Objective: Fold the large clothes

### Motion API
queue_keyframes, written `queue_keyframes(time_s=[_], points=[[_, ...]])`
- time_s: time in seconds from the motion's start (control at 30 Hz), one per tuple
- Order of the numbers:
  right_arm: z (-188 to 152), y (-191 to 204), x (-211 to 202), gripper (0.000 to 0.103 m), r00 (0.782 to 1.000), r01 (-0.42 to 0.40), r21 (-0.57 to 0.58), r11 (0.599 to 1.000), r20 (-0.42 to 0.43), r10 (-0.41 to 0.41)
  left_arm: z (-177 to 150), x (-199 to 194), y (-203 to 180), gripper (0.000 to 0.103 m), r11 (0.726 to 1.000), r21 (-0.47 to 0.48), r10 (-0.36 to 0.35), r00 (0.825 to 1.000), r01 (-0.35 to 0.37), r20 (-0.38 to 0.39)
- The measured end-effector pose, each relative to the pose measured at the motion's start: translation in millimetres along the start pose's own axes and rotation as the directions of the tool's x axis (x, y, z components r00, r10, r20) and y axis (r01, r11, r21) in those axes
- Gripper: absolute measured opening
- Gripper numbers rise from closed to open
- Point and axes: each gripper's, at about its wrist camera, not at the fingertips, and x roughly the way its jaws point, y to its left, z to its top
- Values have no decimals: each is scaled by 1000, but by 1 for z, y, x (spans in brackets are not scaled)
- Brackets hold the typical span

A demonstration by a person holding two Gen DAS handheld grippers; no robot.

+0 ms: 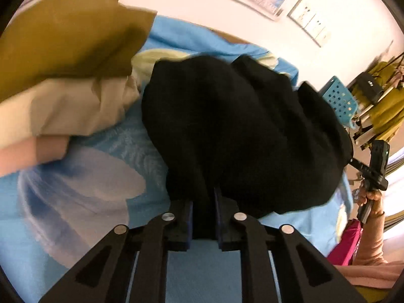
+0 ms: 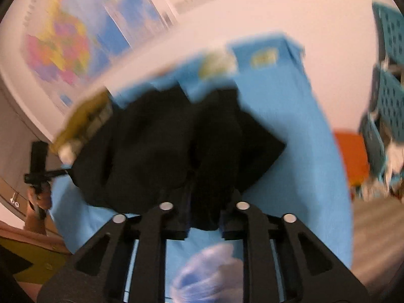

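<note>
Nearest in the left wrist view, the left claw (image 1: 204, 210) has its jaws drawn narrow on a fold at the near edge of the black garment (image 1: 242, 131); in the right wrist view the right claw (image 2: 203, 217) likewise pinches a bunched fold of the black garment (image 2: 176, 146), its jaws a little wider apart. The garment lies crumpled on the blue sheet (image 1: 106, 156) that covers the tabletop, both claws gripping its near edge (the right view is blurred, so the exact spot is hard to read). Just left of the garment sits a pile of other clothes (image 1: 65, 70), olive on top and beige beneath, touching or nearly touching its edge. Beyond the garment the sheet runs on to the wall, and to the garment's right stand teal baskets (image 1: 341, 101). The likely trouble: each claw may hold several bunched layers rather than one clean edge, so lifting could drag up a wad instead of spreading the cloth, and a sweep leftward might snag the pile.
</note>
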Motion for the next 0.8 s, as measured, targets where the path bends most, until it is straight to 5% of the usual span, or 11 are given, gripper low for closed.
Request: queue_keyframes(time_s=[0.07, 0.17, 0.23, 0.33, 0.43, 0.5, 0.63, 0.8], points=[[2, 0, -13, 48, 998, 11, 28, 1000, 56, -13, 0, -9, -3, 31, 1000, -3, 24, 999, -24, 37], [10, 12, -48, 56, 979, 66, 9, 998, 192, -66, 0, -36, -16, 52, 990, 59, 115, 980, -126, 161], [14, 23, -57, 62, 970, 37, -19, 999, 240, -31, -1, -57, -31, 61, 985, 124, 87, 970, -117, 227], [19, 56, -40, 63, 977, -42, -126, 991, 204, 67, -1, -66, -53, 72, 966, 230, 51, 961, -116, 271], [24, 84, 1, 64, 990, -39, -214, 976, 123, 67, 13, -36, -78, 74, 949, 286, 66, 974, -128, 219], [29, 92, 29, 54, 995, -48, -224, 973, 75, 67, 18, -12, -86, 73, 944, 302, 84, 980, -136, 181], [34, 99, 57, 16, 998, -11, -243, 970, 49, 24, 26, 26, -88, 63, 932, 290, 188, 974, -218, 127], [45, 96, 36, 4, 987, -25, -214, 976, 153, 59, 26, 22, -92, 54, 932, 278, 195, 968, -234, 159]])
